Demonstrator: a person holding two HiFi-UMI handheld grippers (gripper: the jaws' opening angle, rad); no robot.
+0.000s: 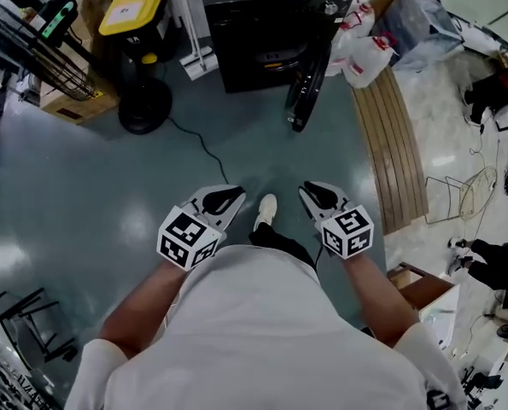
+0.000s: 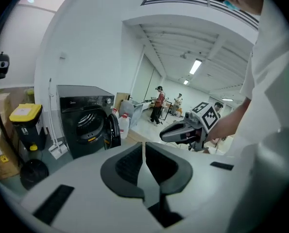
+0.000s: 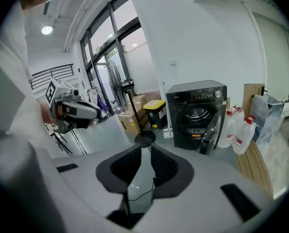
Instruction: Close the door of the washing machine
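The black round hinged door (image 1: 303,92), ajar on the black washing machine (image 1: 271,20) at upper centre, is judged stiff and free-swinging; its free edge is best pushed. The left tool (image 1: 225,200) is clenched empty, and the right tool (image 1: 316,193) is released.

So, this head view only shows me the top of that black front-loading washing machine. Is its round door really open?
Observer: Yes. In the right gripper view the black front-loading washing machine faces us, its round dark door swung out on the right, drum mouth uncovered.
Visitor: Is the right tool gripping anything?
Observer: No, the right tool has its jaws apart with nothing between them.
Visitor: Anyone else around?
Observer: Two people stand far back in the left gripper view.
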